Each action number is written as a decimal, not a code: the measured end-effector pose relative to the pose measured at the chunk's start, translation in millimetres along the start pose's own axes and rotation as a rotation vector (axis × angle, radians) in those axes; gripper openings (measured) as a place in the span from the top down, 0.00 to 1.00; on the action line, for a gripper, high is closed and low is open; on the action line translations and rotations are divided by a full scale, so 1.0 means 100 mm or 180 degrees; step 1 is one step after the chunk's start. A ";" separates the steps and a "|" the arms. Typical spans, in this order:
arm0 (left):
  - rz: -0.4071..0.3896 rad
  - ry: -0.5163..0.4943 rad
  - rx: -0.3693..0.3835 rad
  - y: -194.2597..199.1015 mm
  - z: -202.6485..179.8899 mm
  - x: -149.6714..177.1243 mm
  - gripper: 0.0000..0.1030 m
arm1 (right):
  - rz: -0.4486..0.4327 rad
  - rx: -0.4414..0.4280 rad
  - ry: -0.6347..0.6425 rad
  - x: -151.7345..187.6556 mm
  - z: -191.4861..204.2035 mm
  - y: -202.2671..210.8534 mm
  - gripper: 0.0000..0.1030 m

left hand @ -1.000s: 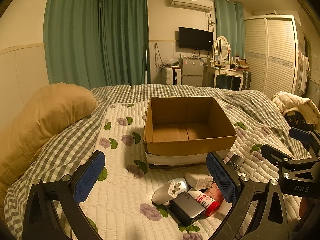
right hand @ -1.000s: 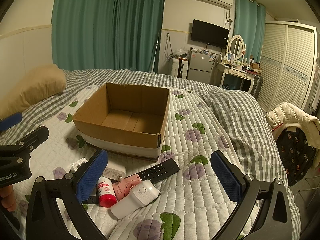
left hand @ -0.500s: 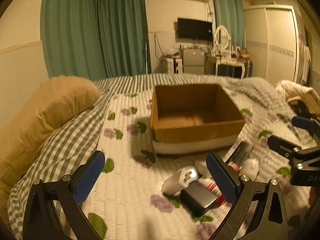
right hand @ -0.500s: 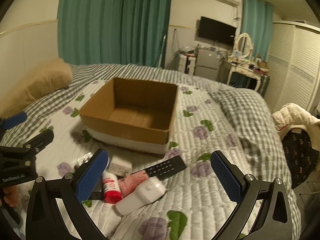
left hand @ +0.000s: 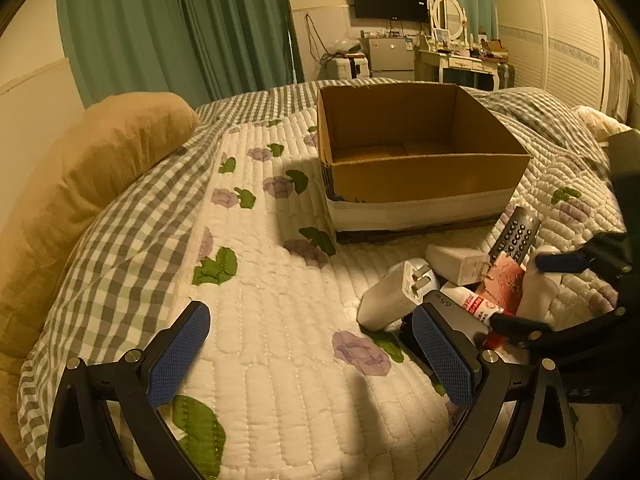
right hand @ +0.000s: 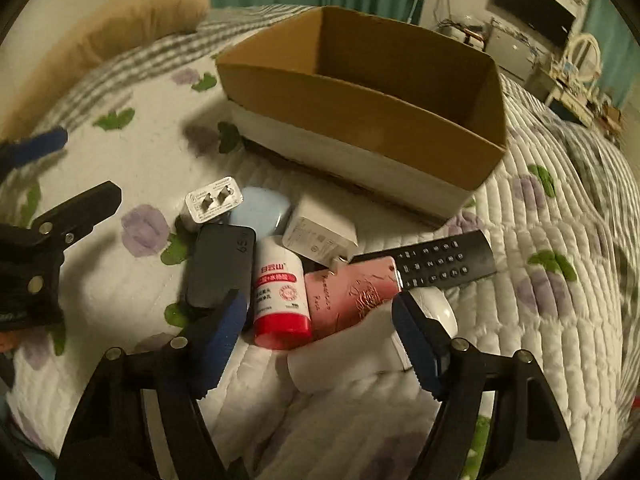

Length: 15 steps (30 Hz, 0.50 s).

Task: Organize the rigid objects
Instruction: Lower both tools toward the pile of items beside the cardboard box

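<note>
While the open brown cardboard box (left hand: 420, 160) sits empty on the white quilted bedspread with purple flowers (left hand: 280, 320), the rigid items are seen heaped just in front of its near wall. In the right wrist view, the right gripper (right hand: 320, 336) is held with its blue-padded jaws spread wide over this heap, nothing being clamped between them. A white bottle with a red cap (right hand: 280, 292) lies between the jaws, with a pink flat case (right hand: 348, 296) touching it and a white rounded device (right hand: 360, 356) partly beneath the right finger. A black remote control (right hand: 440, 260) lies across the far end of the pink case, and a dark grey flat power brick (right hand: 222, 268) lies just left of the bottle. Beyond them, a white plug adapter (right hand: 214, 202), a pale blue rounded object (right hand: 262, 210) and a white square charger (right hand: 320, 232) are seen. The left gripper (left hand: 308, 352) is held wide apart over bare quilt beside the heap, gripping nothing. A tan pillow (left hand: 100, 168) rests at the left.
</note>
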State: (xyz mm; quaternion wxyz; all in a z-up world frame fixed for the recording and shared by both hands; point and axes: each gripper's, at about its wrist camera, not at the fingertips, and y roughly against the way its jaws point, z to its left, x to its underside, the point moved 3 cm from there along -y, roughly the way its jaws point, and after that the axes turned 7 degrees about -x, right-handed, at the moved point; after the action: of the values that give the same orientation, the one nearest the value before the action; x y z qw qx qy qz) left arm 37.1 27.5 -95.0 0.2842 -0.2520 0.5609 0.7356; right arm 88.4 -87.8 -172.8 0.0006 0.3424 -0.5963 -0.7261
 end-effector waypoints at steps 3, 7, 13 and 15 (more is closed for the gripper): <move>0.0034 0.0017 0.0007 -0.02 0.02 0.00 0.00 | 0.0129 -0.0074 0.0038 0.03 0.04 -0.11 0.48; 0.0109 0.0074 0.0036 -0.09 0.04 -0.01 0.00 | 0.0202 -0.0401 -0.0151 -0.02 -0.07 -0.22 0.48; 0.0143 -0.0001 0.0038 -0.12 0.00 -0.01 0.00 | 0.0343 -0.0483 -0.0277 -0.13 -0.18 -0.32 0.50; 0.0141 -0.0039 0.0040 -0.13 -0.01 0.00 0.00 | 0.0372 -0.0363 -0.0165 -0.06 -0.13 -0.27 0.53</move>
State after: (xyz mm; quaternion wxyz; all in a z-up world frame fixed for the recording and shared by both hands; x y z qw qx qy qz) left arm 46.3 29.2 -103.7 0.2728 -0.2332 0.5692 0.7397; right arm 110.1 -88.7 -193.5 0.0470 0.2875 -0.5727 -0.7662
